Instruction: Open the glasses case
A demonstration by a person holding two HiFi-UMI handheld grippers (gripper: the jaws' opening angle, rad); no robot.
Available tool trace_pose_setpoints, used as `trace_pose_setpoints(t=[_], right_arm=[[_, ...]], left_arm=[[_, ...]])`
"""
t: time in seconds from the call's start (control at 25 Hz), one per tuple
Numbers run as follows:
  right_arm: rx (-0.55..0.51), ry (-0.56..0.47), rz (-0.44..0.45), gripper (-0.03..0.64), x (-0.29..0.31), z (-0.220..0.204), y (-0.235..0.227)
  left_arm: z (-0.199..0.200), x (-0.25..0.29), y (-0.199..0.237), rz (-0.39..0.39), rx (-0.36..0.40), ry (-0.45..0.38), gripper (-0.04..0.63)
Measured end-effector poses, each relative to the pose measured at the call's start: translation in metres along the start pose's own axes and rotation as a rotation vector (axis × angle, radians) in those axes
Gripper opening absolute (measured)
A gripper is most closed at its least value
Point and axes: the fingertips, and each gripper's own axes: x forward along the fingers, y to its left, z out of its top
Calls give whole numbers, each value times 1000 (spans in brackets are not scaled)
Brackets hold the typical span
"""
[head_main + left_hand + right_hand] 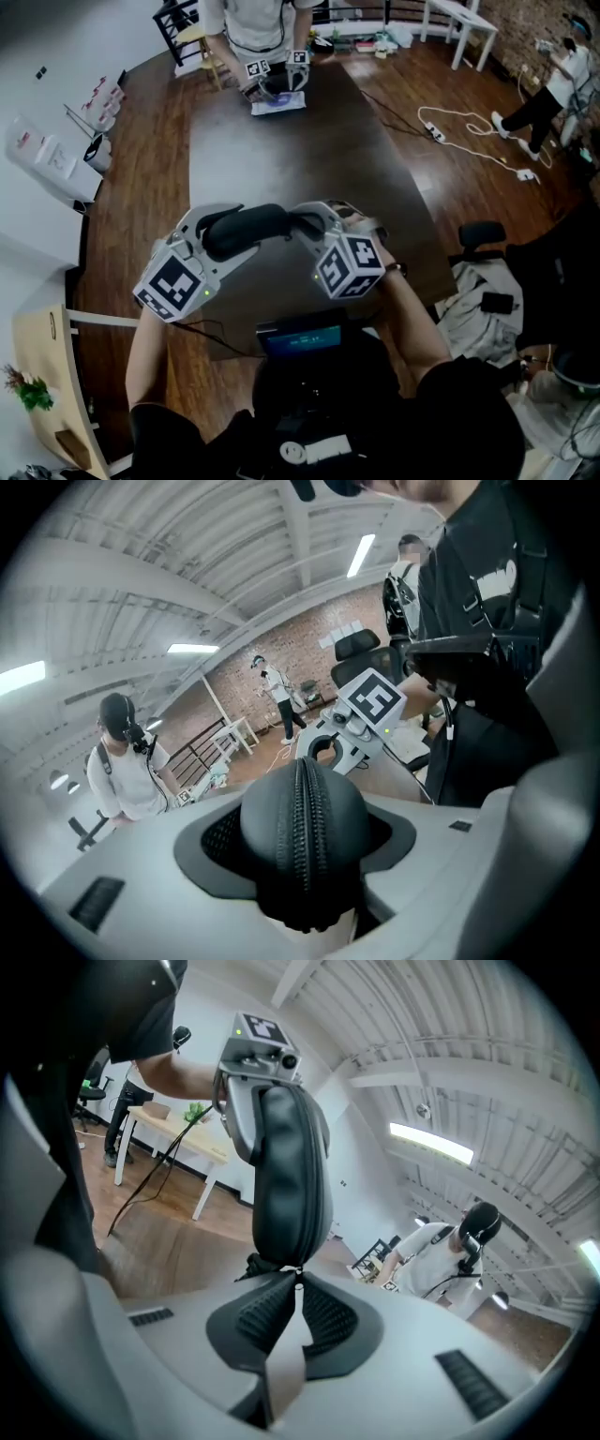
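Note:
A black zippered glasses case [248,228] is held in the air between my two grippers, above the near end of the dark table [300,150]. My left gripper [221,231] is shut on one rounded end of the case [302,841], with the zipper seam facing its camera and a pad on each side. My right gripper [314,221] is at the case's other end. In the right gripper view its jaws [298,1281] are pressed together on the small metal zipper pull [298,1268] at the tip of the case [291,1171]. The case is zipped shut.
At the table's far end another person works with two grippers [277,73] over a pale item [278,103]. A small screen device [302,337] sits at the near edge. A black office chair [480,234], clothes [478,305] and a white cable [469,127] are on the floor at right.

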Motion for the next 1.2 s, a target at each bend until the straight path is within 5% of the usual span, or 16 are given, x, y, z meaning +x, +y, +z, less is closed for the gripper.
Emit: trace_pose_setpoints(t=[0.16, 0.4, 0.68, 1.2], right_arm=[[-18, -69, -116, 31, -16, 12, -22], [-262, -24, -286, 17, -31, 21, -39], [-398, -34, -322, 15, -37, 36, -31], [-390, 12, -325, 15, -35, 13, -33]], left_arm=[[-3, -7, 12, 12, -160, -102, 265], [-40, 11, 16, 161, 123, 169, 284], [-67, 33, 19, 208, 277, 334, 299], [-41, 27, 1, 122, 10, 93, 261]])
